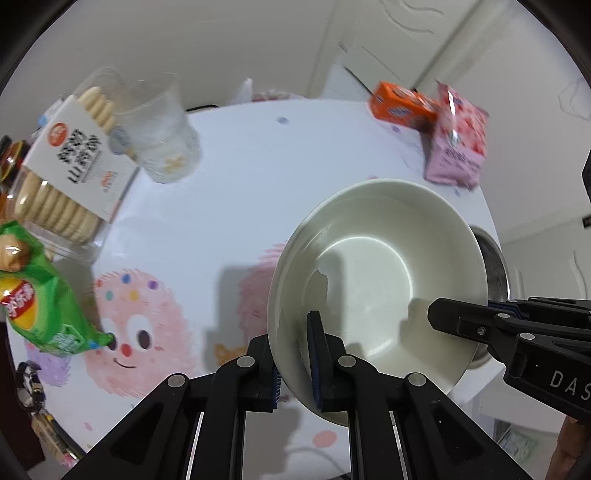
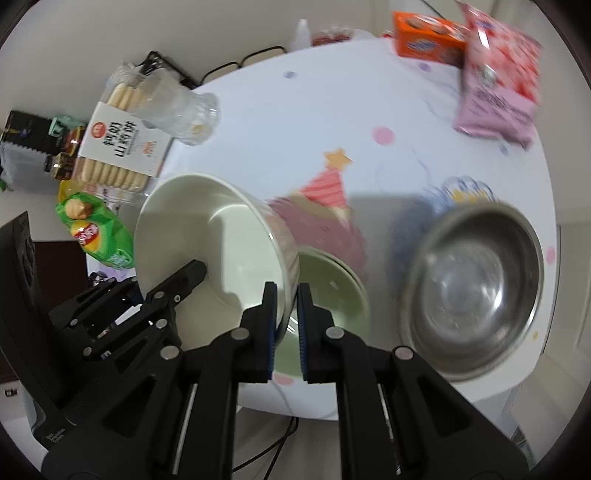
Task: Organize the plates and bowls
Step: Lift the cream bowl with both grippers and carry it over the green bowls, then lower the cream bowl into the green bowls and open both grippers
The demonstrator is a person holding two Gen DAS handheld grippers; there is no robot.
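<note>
The white paper sleeve of the clear biscuit box carries large black Chinese characters, 钙奶 over 山药饼, beside a round red logo whose wording is too small to read; in the left wrist view the same sleeve appears rotated. The black body of the right gripper bears the white letters "DAS", cut off at the edge of the view. The green crisp bag shows a red-and-yellow brand roundel with illegible lettering. The orange carton has a blue oval logo, and the pink packet has printed lines, both blurred beyond reading.
</note>
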